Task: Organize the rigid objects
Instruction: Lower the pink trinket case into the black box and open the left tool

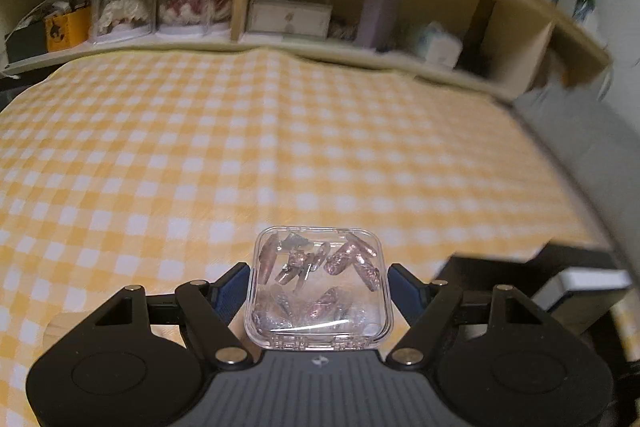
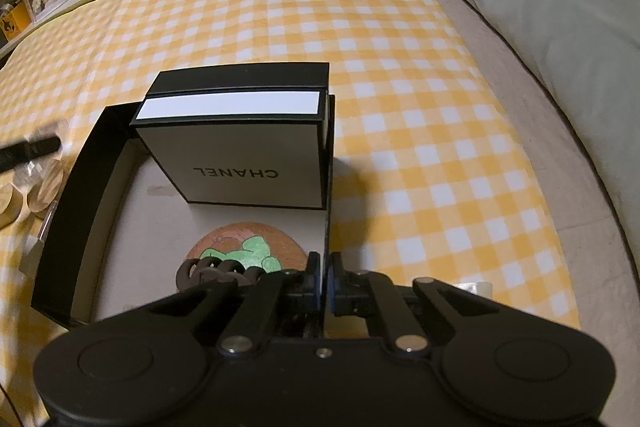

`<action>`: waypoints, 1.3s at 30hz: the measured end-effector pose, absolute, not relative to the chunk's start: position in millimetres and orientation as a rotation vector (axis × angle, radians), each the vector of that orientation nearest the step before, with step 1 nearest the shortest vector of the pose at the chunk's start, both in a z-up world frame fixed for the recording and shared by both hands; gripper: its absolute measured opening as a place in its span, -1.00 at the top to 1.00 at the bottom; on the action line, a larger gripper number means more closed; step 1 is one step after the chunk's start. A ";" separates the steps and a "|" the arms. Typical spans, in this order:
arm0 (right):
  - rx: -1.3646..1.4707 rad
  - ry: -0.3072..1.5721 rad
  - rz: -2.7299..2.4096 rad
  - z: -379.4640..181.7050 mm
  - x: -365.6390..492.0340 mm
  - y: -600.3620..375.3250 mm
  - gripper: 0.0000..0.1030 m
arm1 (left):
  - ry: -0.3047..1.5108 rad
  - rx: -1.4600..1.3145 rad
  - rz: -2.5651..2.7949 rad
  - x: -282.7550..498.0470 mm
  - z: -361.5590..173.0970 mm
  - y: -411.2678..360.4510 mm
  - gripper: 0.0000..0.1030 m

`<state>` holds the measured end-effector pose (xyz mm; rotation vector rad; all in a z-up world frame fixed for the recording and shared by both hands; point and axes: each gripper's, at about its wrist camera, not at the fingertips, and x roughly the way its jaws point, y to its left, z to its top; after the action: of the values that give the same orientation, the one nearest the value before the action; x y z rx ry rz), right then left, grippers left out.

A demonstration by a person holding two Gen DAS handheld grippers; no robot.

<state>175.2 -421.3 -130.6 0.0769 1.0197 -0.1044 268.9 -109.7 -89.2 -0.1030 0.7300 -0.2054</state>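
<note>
A small clear case (image 1: pixel 318 287) of pink pieces is clamped between the blue pads of the left gripper (image 1: pixel 319 285) low in the frame over the checked cloth (image 1: pixel 280 147) — while the right gripper (image 2: pixel 324 277) is pinched onto the right wall of the open black box (image 2: pixel 72 195), lower centre.

Left gripper (image 1: pixel 318 277) jaws half-spread around a load; right gripper (image 2: pixel 325 277) jaws clamped nearly together.

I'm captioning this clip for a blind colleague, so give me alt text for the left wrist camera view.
A small clear plastic case of pinkish press-on nails sits between the blue-padded fingers of the black left gripper, above a yellow-and-white checked cloth. Whether the pads press it is unclear. Blurred cream shelves of boxed dolls line the back.
</note>
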 end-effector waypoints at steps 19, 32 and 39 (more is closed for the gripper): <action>0.070 1.017 -0.105 -131.0 174.2 -421.0 0.92 | 0.915 -0.134 -0.443 189.7 -68.7 -190.6 -0.46; 0.067 1.016 -0.105 -130.8 173.5 -420.1 0.92 | 0.857 -0.124 -0.388 177.2 -75.5 -197.5 -0.46; 0.066 1.015 -0.106 -130.9 173.4 -419.6 0.92 | 0.852 -0.106 -0.396 176.5 -74.0 -196.1 -0.46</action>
<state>173.4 -419.6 -130.9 0.0662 1.0152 -0.1062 176.5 -196.1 -74.0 -0.1055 0.8518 -0.3956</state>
